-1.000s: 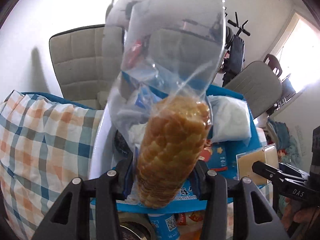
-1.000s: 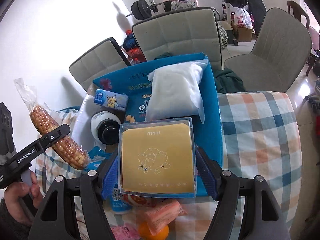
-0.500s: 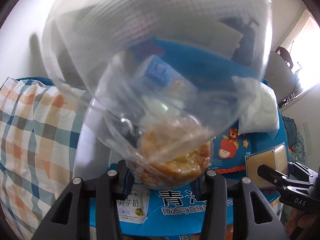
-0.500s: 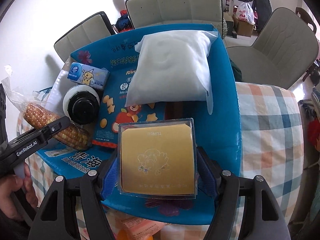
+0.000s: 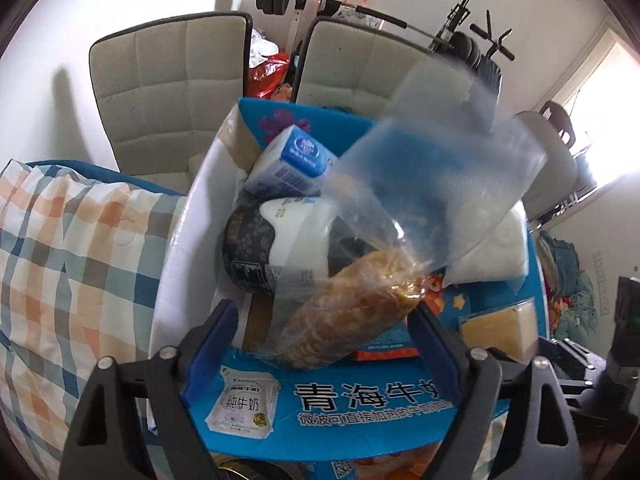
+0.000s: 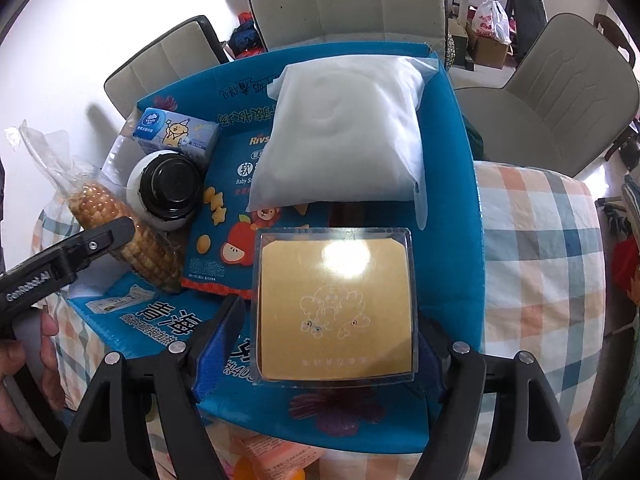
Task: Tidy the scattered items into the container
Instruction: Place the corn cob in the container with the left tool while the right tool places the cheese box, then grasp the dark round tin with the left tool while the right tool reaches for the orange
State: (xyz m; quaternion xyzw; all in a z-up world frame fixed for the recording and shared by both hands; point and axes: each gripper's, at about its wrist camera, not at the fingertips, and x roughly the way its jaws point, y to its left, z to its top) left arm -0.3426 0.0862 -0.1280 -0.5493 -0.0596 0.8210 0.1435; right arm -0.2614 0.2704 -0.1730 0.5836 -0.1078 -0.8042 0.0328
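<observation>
A blue cardboard box (image 6: 466, 216) stands on the checked tablecloth. It holds a white pouch (image 6: 344, 136), a snack pack (image 6: 224, 252), a black-lidded white jar (image 6: 170, 188) and a tissue pack (image 6: 178, 132). My left gripper (image 5: 324, 336) has its jaws spread beside a bagged corn cob (image 5: 348, 316) that lies over the box's left side; whether they still grip it is unclear. The cob also shows in the right wrist view (image 6: 124, 236). My right gripper (image 6: 328, 344) is shut on a clear case with a yellow card (image 6: 336, 304), held over the box's near edge.
Padded chairs (image 6: 352, 8) stand behind the table, with weights and an exercise bike by the wall. An orange and pink packets (image 6: 276, 456) lie on the cloth (image 6: 552, 248) in front of the box. The box's front flap (image 5: 360, 400) hangs open toward me.
The left gripper has carried the corn cob down into the box's left side and its jaws have spread. The right gripper has moved the yellow case forward over the box.
</observation>
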